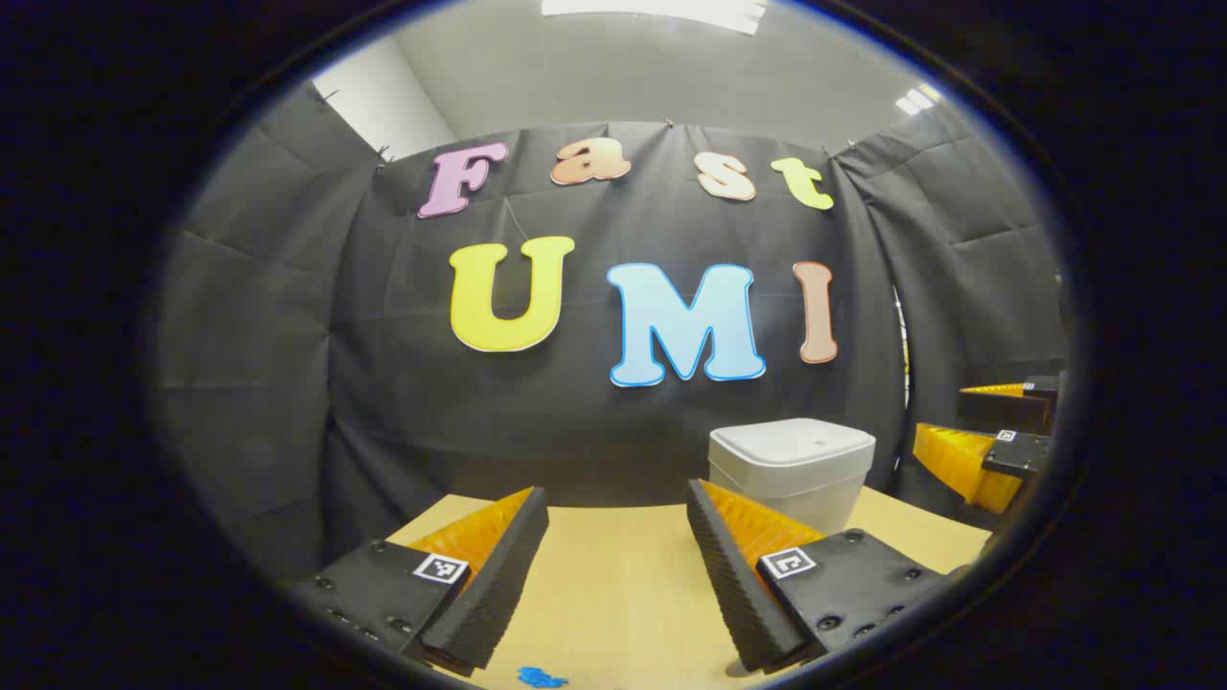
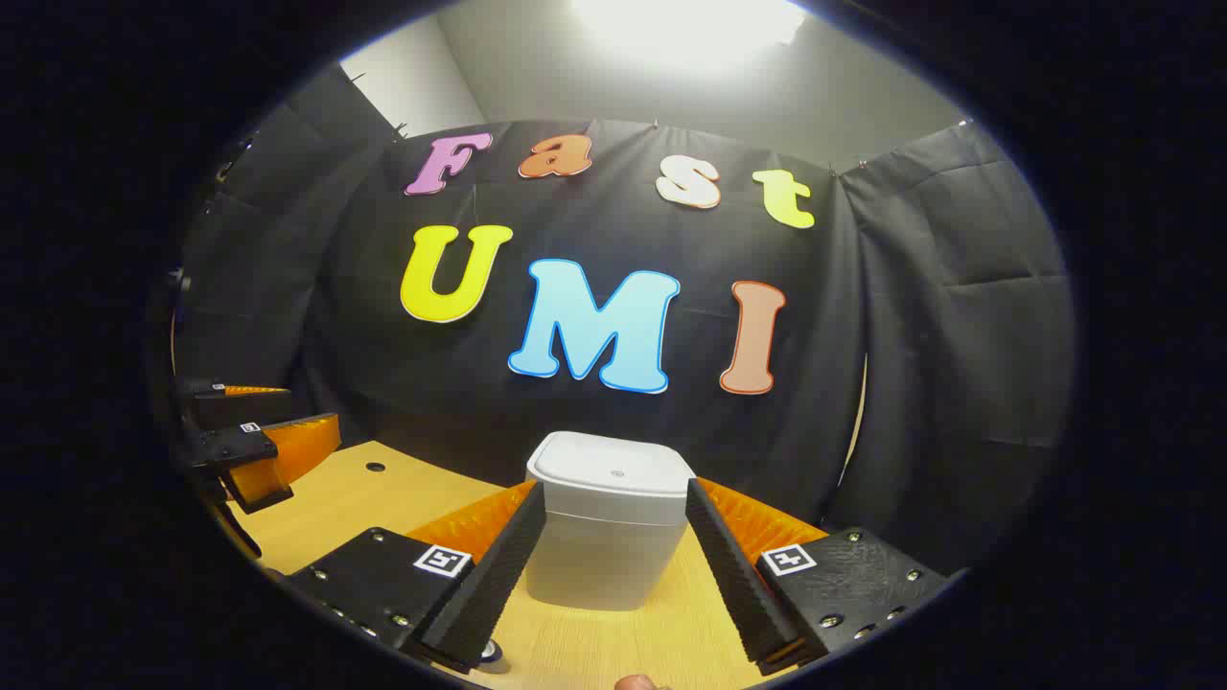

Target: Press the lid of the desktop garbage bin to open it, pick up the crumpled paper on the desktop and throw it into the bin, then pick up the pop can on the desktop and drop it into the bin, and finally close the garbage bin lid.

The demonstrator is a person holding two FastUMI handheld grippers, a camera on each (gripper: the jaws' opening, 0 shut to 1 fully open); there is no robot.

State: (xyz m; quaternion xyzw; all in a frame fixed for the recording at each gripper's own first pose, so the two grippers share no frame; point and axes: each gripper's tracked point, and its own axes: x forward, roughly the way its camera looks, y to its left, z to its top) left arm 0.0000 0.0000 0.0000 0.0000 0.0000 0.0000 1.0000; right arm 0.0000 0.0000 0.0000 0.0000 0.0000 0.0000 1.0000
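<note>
Bin (image 2: 611, 522) sits lid-down on the bench (image 2: 383, 498); right hand-held gripper (image 2: 613, 537) gapes wide before it, left hand-held gripper (image 1: 618, 541) equally wide, both holding nothing.

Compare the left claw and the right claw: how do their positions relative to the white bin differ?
The right claw points straight at the white plastic lidded bin, which sits framed between its fingers; the left claw points past it, the bin off to its right. Both claws are open, over the light wooden tabletop, holding nothing.

wooden table (image 1: 613, 585), black cloth wall (image 2: 959, 383), ceiling light (image 2: 690, 19)
</note>
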